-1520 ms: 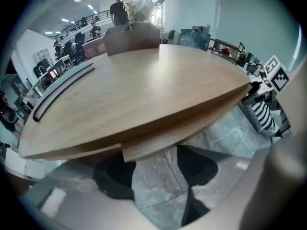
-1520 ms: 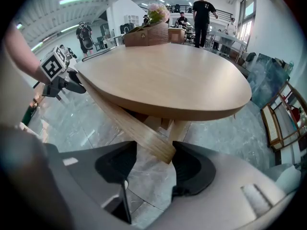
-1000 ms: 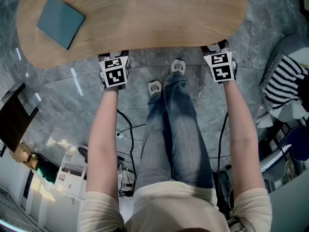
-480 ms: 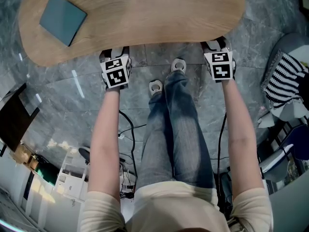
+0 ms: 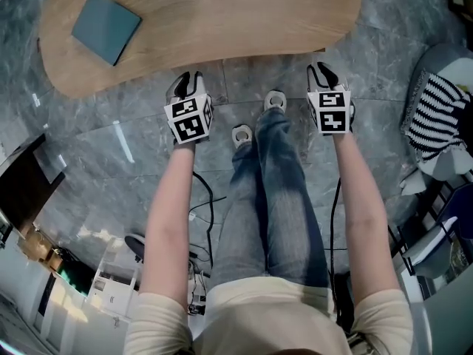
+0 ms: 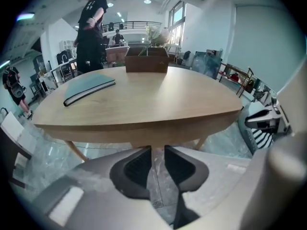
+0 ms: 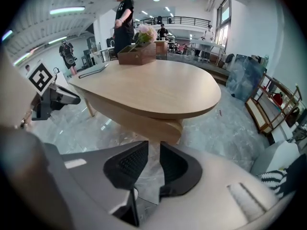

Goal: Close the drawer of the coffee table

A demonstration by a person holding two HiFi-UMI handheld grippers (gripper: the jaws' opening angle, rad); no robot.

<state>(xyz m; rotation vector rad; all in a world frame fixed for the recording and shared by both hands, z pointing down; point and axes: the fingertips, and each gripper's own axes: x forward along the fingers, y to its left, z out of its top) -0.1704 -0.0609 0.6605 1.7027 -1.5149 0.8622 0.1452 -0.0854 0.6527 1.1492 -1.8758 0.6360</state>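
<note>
The floor [image 5: 111, 146] is spreading grey, glossy and veined like marble, lying open on every side of the table; the table [image 5: 222, 21] is showing a long rounded top of pale, smooth wood grain with a thin curved rim; the drawer [image 7: 144, 121] is sitting tucked in beneath that top, its curved wooden front running just under the rim; the person's legs [image 5: 273, 191], in blue jeans, are standing between the two grippers, shoes near the rim; a flat teal book [image 5: 106, 28] with square corners is resting toward the top's left end; the left gripper [image 6: 158, 152] and right gripper [image 7: 153, 147] are hovering just off the near rim, touching nothing; each pair of ribbed black jaws has just been closing to a narrow slit, with only floor showing between.
</note>
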